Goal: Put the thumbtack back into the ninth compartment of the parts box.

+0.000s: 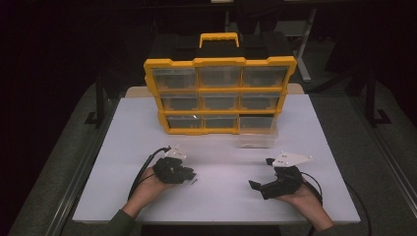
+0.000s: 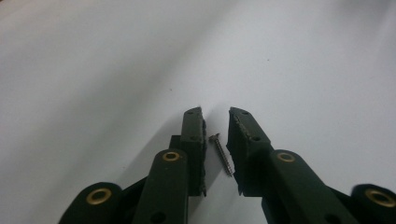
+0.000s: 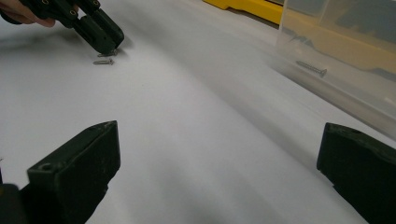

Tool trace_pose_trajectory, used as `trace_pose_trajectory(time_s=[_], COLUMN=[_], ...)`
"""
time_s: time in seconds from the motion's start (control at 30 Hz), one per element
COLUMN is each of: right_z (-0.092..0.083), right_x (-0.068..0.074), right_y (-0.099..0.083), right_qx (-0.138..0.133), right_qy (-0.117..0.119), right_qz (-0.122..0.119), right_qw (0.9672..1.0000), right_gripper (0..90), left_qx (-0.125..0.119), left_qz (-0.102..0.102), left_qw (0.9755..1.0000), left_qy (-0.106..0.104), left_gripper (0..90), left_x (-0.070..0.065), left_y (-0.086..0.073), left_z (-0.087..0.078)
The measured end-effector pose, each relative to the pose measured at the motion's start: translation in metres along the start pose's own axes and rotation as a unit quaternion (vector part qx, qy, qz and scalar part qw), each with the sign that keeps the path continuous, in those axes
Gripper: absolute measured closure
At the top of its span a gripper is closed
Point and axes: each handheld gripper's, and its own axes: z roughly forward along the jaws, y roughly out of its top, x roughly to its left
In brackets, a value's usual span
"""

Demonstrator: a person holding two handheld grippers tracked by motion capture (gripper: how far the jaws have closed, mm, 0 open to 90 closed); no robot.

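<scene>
Your left gripper [image 2: 216,123], jaws parted, straddles a screw [image 2: 221,154] lying on the table [image 2: 93,70]; your right gripper [image 3: 219,172], jaws wide apart, sees a second screw [image 3: 103,61] beside it.

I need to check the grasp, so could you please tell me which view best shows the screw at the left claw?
The left gripper view: the screw lies sharp between the open left claw. The right gripper view shows it small and distant; the high view barely resolves it.

Room was pretty dark, only the white table [image 1: 221,191] lit; soft shadows beside the jaws, far background blurry, corners dim.
</scene>
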Motion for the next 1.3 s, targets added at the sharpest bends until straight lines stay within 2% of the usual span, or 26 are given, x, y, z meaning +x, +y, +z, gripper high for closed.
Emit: trace_pose_trajectory(time_s=[0.57, 0.63, 0.87, 1.3], right_z=[0.0, 0.0, 0.0, 0.0], right_x=[0.0, 0.0, 0.0, 0.0], right_y=[0.0, 0.0, 0.0, 0.0], right_qx=[0.0, 0.0, 0.0, 0.001], right_qy=[0.0, 0.0, 0.0, 0.001], right_qz=[-0.001, -0.001, -0.001, 0.001], right_qw=[1.0, 1.0, 1.0, 1.0], right_gripper=[0.0, 0.0, 0.0, 0.0], left_qx=[0.006, 0.006, 0.006, -0.007], left_qz=[0.007, 0.006, 0.007, 0.01], left_qw=[0.9999, 1.0, 1.0, 0.9998], left_qy=[0.004, 0.004, 0.001, -0.018], left_gripper=[84.5, 87.5, 87.5, 87.6], left_x=[0.0, 0.0, 0.001, 0.004], left_y=[0.0, 0.0, 0.0, 0.013], left_z=[0.002, 0.002, 0.002, -0.003])
